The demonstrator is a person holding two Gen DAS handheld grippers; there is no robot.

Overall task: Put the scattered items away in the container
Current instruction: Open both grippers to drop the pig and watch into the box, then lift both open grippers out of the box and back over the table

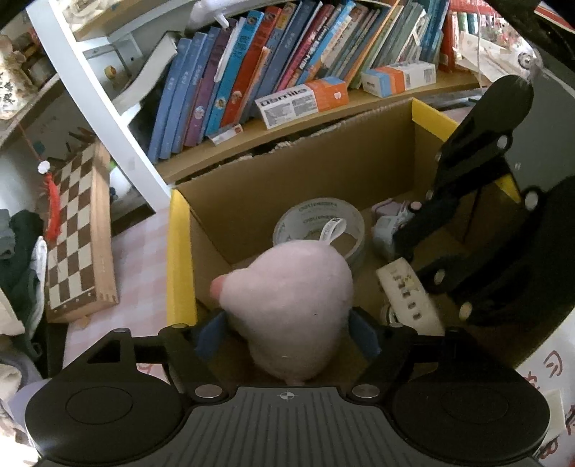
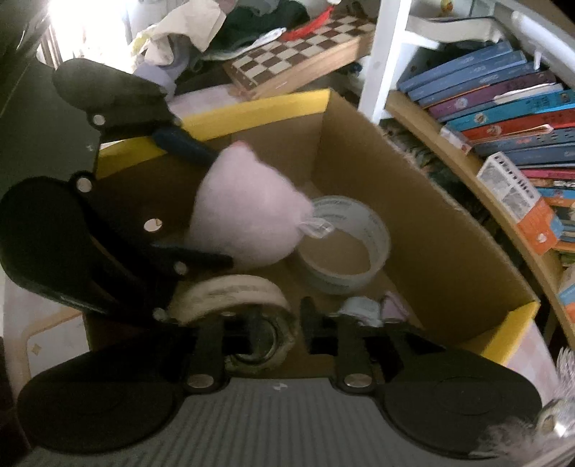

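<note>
A pink plush toy point(image 1: 287, 305) hangs over the cardboard box point(image 1: 179, 258) between the blue pads point(image 1: 212, 334) of my left gripper point(image 1: 287, 330). The jaws stand open and thin gaps show at both pads. The right wrist view shows that gripper point(image 2: 222, 206) with the blurred plush point(image 2: 248, 215) bulging past its fingertips. My right gripper point(image 2: 262, 319) is open low inside the box point(image 2: 431, 222), with a cream tape roll point(image 2: 233, 298) lying loose at its fingers. In the left wrist view it point(image 1: 406, 251) hangs above this roll point(image 1: 409, 298).
A grey tape roll point(image 2: 345, 248) and small pale blue and pink items point(image 2: 363, 309) lie on the box floor. A bookshelf full of books point(image 1: 273, 72) stands just behind the box. A wooden chessboard point(image 1: 79, 230) and a clothes pile point(image 2: 215, 28) lie to the box's left.
</note>
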